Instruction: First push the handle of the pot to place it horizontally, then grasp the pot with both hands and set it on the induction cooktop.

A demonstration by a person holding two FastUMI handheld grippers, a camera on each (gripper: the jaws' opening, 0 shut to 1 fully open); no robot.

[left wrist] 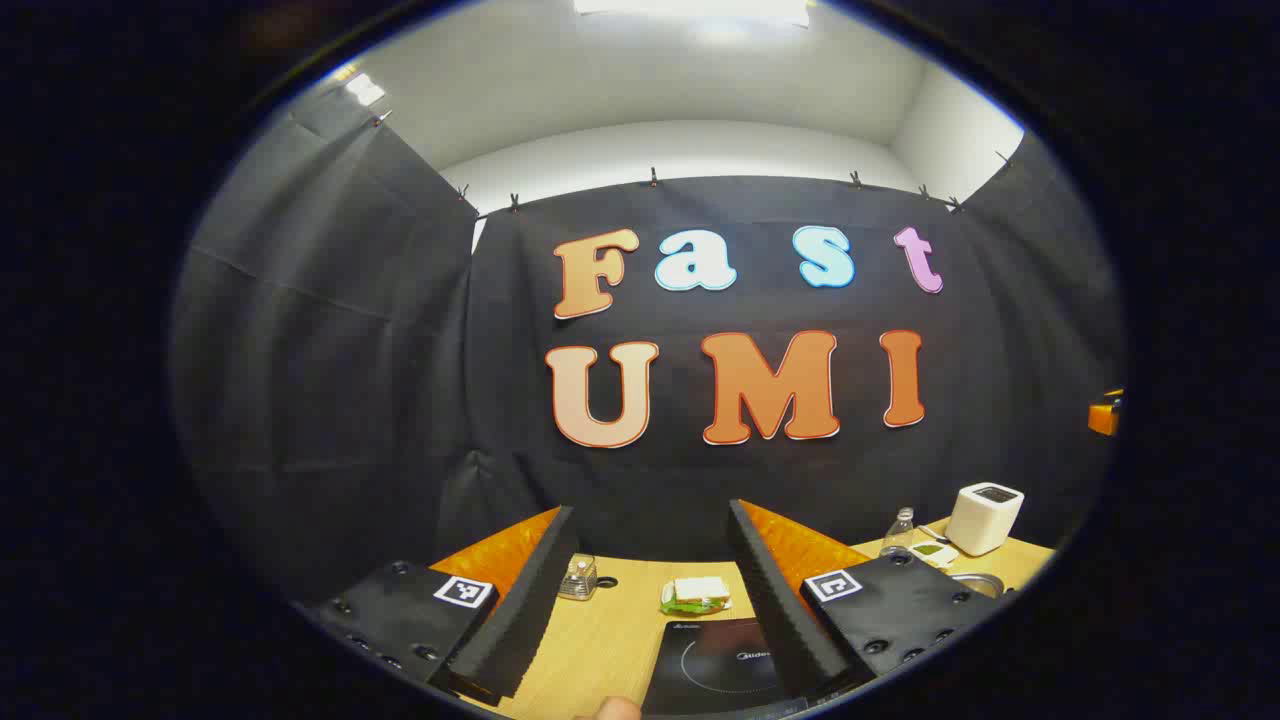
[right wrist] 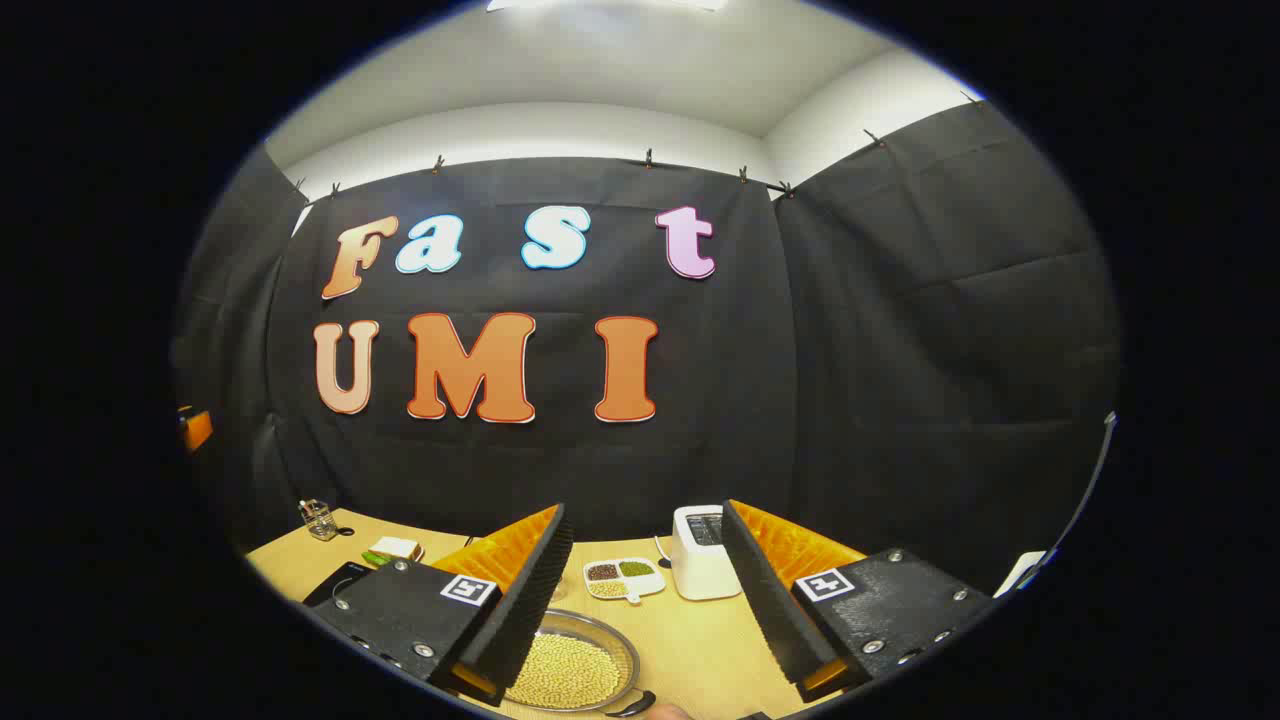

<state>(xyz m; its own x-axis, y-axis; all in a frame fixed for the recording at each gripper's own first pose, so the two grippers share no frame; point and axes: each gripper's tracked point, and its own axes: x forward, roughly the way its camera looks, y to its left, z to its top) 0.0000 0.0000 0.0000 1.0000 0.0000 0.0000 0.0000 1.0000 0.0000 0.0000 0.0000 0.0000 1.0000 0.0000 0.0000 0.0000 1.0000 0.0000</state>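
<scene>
Steel pot (right wrist: 570, 668) of pale beans sits below our right claw (right wrist: 648, 590), both claws wide open and empty, so we nudge its handle (right wrist: 630, 706) gently sideways first.

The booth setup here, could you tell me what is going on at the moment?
A person holds both grippers raised over a wooden table, jaws open, gripping nothing. The left gripper looks over the induction cooktop, bare so far. The right gripper hangs above the pot, which holds pale beans. A white toaster and a small sorted dish sit behind it. The pot is not yet moved.
</scene>
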